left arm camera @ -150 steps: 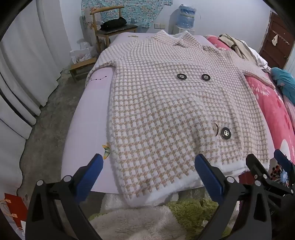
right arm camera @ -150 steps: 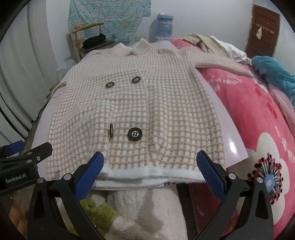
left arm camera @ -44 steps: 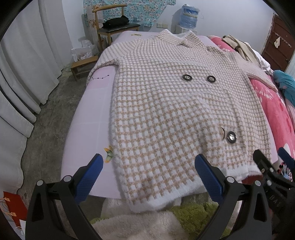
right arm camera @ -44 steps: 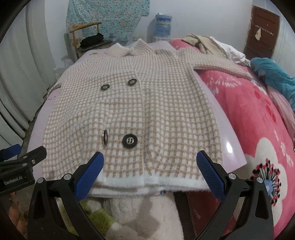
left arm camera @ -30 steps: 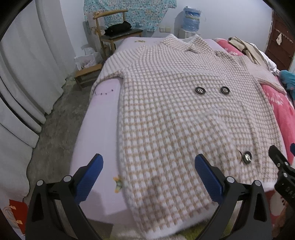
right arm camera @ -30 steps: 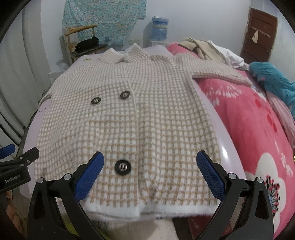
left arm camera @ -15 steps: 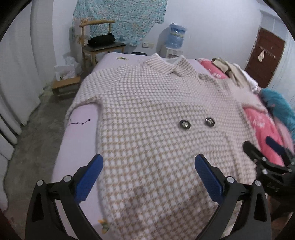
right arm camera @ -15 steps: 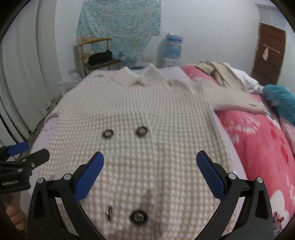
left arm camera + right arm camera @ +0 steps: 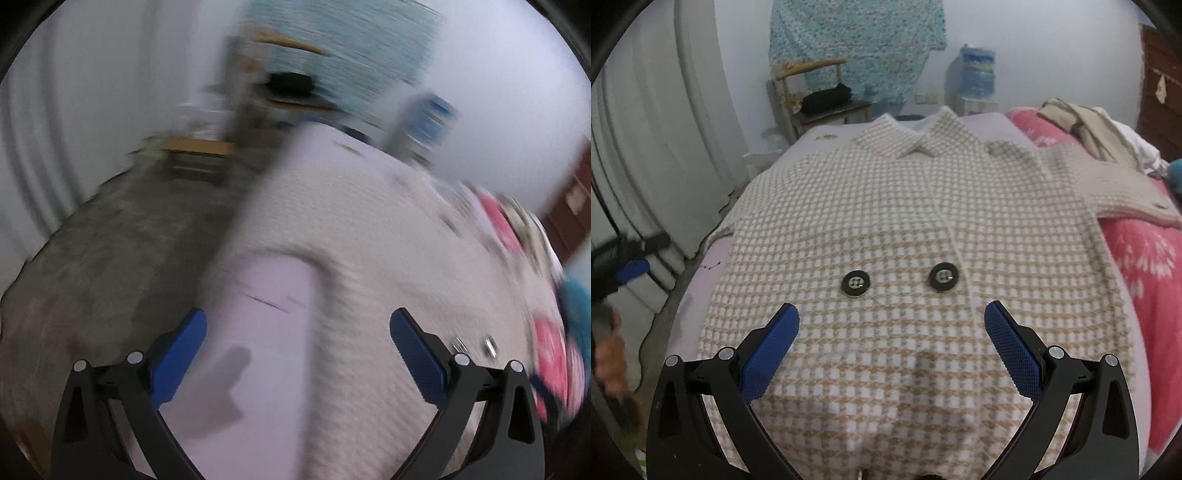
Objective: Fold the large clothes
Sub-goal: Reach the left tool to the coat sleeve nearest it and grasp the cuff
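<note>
A beige-and-white checked coat (image 9: 916,221) with black buttons lies spread flat, front up, on a bed. My right gripper (image 9: 892,332) hovers open over its middle, just below the upper two buttons (image 9: 855,283). The left wrist view is badly blurred: my left gripper (image 9: 295,343) stands open over the coat's left side (image 9: 369,258) and the bare lilac sheet (image 9: 266,295) beside it, near the left sleeve. In the right wrist view the left gripper (image 9: 629,267) shows as a dark blur at the far left edge with a hand below it. Nothing is held.
A pink flowered blanket (image 9: 1145,258) covers the bed's right side, with piled clothes (image 9: 1086,129) behind. A wooden chair (image 9: 812,96) with a black item and a water bottle (image 9: 977,70) stand by the far wall. White curtains (image 9: 646,147) and grey floor (image 9: 110,229) lie left.
Both grippers have moved forward from the hem toward the coat's upper half. The left one swung left toward the sleeve and is moving fast, blurring its view.
</note>
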